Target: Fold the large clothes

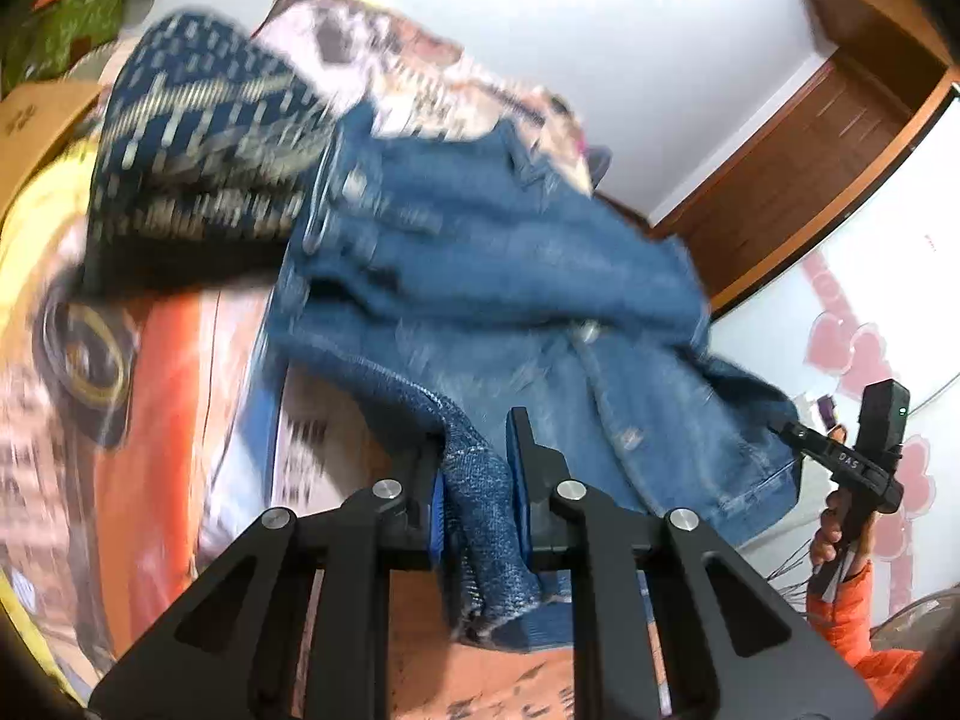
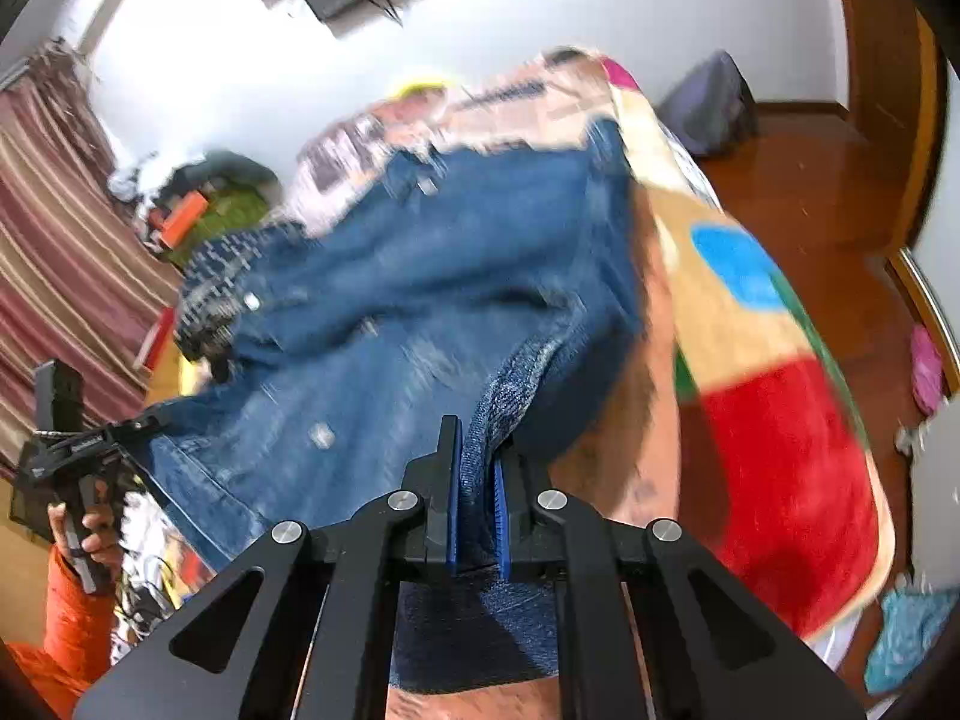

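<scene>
I hold one blue denim jacket (image 1: 480,276) above a bed covered by a bright patterned blanket (image 2: 780,420), one pair of tongs in each hand. My left tongs (image 1: 477,468) are clamped on a bunched fold of the jacket's edge, the denim pinched between the blue pads. My right tongs (image 2: 477,480) are likewise closed on another rolled denim edge. The jacket hangs stretched between the two grips, its metal buttons facing me; motion blur softens the cloth. One dark navy garment (image 1: 198,162) with pale woven dashes lies on the blanket, just beside the jacket, towards the bed's far left edge. One cardboard box (image 1: 36,126) stands past that edge; its contents are hidden. White lettering on the right tongs' body is too blurred to read.
</scene>
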The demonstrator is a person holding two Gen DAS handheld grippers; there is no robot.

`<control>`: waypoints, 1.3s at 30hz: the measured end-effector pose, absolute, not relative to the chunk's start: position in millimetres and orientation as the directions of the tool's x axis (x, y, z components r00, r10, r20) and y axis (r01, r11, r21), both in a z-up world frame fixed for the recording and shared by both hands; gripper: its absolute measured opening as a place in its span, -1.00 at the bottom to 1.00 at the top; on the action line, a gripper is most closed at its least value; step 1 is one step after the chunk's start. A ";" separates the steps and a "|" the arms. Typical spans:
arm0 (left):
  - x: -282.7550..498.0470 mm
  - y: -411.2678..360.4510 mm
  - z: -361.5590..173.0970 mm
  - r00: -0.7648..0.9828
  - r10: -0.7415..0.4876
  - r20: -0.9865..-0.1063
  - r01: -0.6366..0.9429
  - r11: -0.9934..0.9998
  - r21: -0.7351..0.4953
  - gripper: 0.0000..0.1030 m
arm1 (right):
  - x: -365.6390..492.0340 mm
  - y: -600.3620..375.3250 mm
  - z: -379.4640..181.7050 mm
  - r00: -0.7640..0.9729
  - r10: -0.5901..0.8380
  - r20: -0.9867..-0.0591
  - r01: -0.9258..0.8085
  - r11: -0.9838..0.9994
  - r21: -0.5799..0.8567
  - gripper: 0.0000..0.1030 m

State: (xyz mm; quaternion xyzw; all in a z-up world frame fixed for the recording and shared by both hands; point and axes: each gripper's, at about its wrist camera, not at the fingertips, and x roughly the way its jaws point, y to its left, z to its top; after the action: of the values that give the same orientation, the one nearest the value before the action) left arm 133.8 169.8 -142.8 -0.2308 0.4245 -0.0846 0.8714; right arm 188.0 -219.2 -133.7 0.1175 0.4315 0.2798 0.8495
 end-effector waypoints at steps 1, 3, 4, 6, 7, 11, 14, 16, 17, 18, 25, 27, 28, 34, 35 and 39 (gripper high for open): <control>139.5 172.5 -132.8 0.640 -0.347 -0.686 -0.035 0.878 -0.477 -0.68 | 193.6 -216.7 -127.1 0.477 0.586 -0.655 -0.385 0.809 0.443 -0.85; 150.3 176.6 -115.6 0.667 -0.334 -0.666 -0.021 0.885 -0.466 -0.69 | 205.1 -211.1 -114.9 0.493 0.593 -0.636 -0.405 0.804 0.436 -0.85; 156.8 178.0 -108.7 0.681 -0.327 -0.655 -0.017 0.887 -0.461 -0.69 | 212.3 -207.0 -106.5 0.509 0.594 -0.623 -0.415 0.803 0.427 -0.85; 172.7 183.8 -93.4 0.711 -0.310 -0.631 -0.016 0.890 -0.455 -0.69 | 227.2 -204.4 -90.8 0.550 0.592 -0.589 -0.428 0.805 0.410 -0.85; 175.7 188.2 -87.9 0.722 -0.304 -0.621 -0.016 0.891 -0.454 -0.69 | 232.5 -202.6 -85.9 0.564 0.592 -0.576 -0.430 0.806 0.408 -0.85; 213.7 205.8 -72.4 0.768 -0.251 -0.590 -0.049 0.895 -0.444 -0.69 | 274.5 -201.1 -70.9 0.613 0.583 -0.533 -0.409 0.811 0.417 -0.85; 247.9 215.8 -77.0 0.771 -0.218 -0.598 -0.090 0.893 -0.442 -0.69 | 309.0 -199.9 -74.4 0.632 0.567 -0.529 -0.370 0.820 0.437 -0.85; 272.6 219.4 -89.0 0.758 -0.174 -0.629 -0.131 0.903 -0.408 -0.69 | 331.4 -200.0 -82.0 0.637 0.552 -0.539 -0.336 0.827 0.450 -0.85; 281.5 219.5 -94.4 0.750 -0.155 -0.643 -0.143 0.911 -0.386 -0.69 | 342.0 -199.6 -88.0 0.635 0.544 -0.548 -0.320 0.831 0.454 -0.85; 294.1 218.5 -103.4 0.735 -0.125 -0.667 -0.160 0.923 -0.349 -0.69 | 353.9 -199.2 -96.2 0.629 0.537 -0.562 -0.301 0.835 0.461 -0.85; 350.5 207.3 -170.9 0.616 -0.024 -0.787 -0.188 0.966 -0.177 -0.67 | 403.6 -193.7 -152.5 0.556 0.481 -0.678 -0.226 0.872 0.433 -0.85; 358.5 205.7 -187.9 0.585 -0.005 -0.811 -0.190 0.971 -0.144 -0.63 | 409.2 -192.3 -165.0 0.544 0.469 -0.696 -0.216 0.879 0.424 -0.84; 360.5 205.5 -194.7 0.577 0.001 -0.817 -0.188 0.973 -0.132 -0.63 | 413.9 -193.2 -168.6 0.538 0.470 -0.700 -0.215 0.879 0.426 -0.84; 361.5 188.5 -197.3 0.533 0.060 -0.844 -0.135 0.991 -0.014 -0.46 | 416.3 -195.8 -171.8 0.505 0.479 -0.717 -0.213 0.875 0.435 -0.71; 359.7 183.8 -194.9 0.530 0.072 -0.845 -0.121 0.993 0.008 -0.28 | 415.7 -194.4 -168.5 0.498 0.472 -0.728 -0.216 0.880 0.422 -0.68; 344.0 168.1 -179.3 0.570 0.114 -0.814 -0.094 0.993 0.073 0.37 | 396.8 -188.3 -142.8 0.536 0.373 -0.757 -0.249 0.927 0.280 -0.20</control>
State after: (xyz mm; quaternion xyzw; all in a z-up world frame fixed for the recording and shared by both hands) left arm 344.0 168.1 -179.3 0.0107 0.4599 0.0588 0.8859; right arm 396.8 -188.3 -142.8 0.0693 0.4476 0.1778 0.8736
